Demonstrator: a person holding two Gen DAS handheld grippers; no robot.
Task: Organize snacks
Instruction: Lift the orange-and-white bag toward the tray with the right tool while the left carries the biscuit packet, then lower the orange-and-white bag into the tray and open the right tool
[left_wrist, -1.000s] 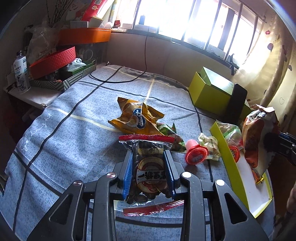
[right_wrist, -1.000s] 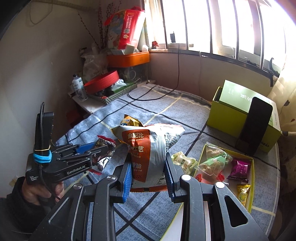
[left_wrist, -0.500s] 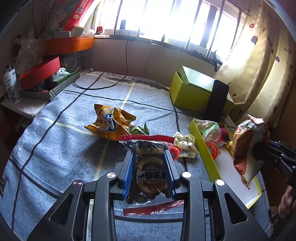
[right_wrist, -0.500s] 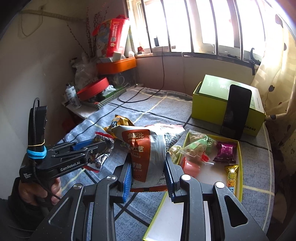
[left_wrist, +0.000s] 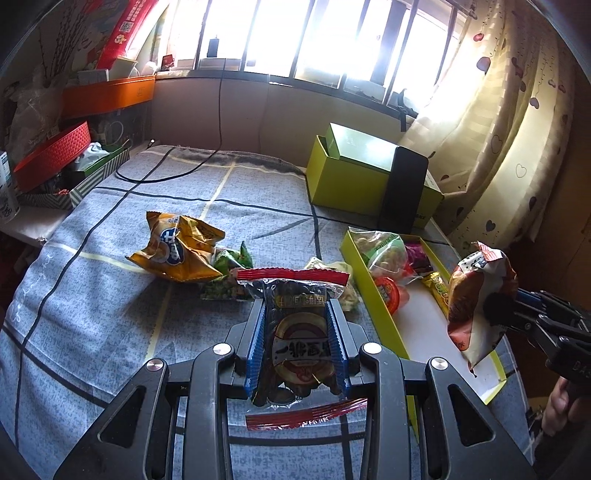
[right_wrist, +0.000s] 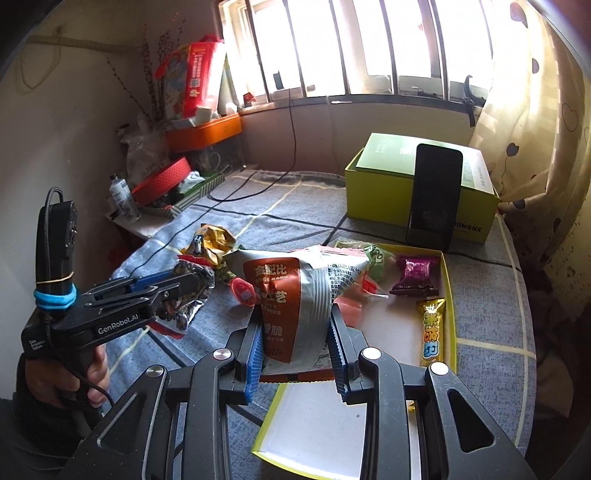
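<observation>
My left gripper (left_wrist: 297, 314) is shut on a clear packet of dark seeds (left_wrist: 300, 343) with red sealed ends, held above the blue checked cloth. My right gripper (right_wrist: 295, 325) is shut on an orange-and-silver snack bag (right_wrist: 291, 295), over the near end of the yellow-green tray (right_wrist: 448, 295). The tray holds a purple candy (right_wrist: 415, 275), a yellow bar (right_wrist: 432, 332), a red jelly cup (left_wrist: 388, 295) and a green nut bag (left_wrist: 380, 251). Loose on the cloth lie a yellow chip bag (left_wrist: 177, 251), a green pea packet (left_wrist: 229, 266) and a pale packet (left_wrist: 340, 273).
A closed green box (left_wrist: 354, 177) with a black phone (left_wrist: 402, 192) leaning on it stands behind the tray. A red basket (left_wrist: 51, 158), an orange box (left_wrist: 110, 92) and a spray bottle (right_wrist: 120, 192) crowd the left side. A black cable (left_wrist: 177, 173) crosses the far cloth. A curtain (left_wrist: 517, 129) hangs at right.
Both grippers have swung right, each keeping its packet. The tray has come nearer the middle of both views, and the right gripper's bag is now over the tray's near end.
</observation>
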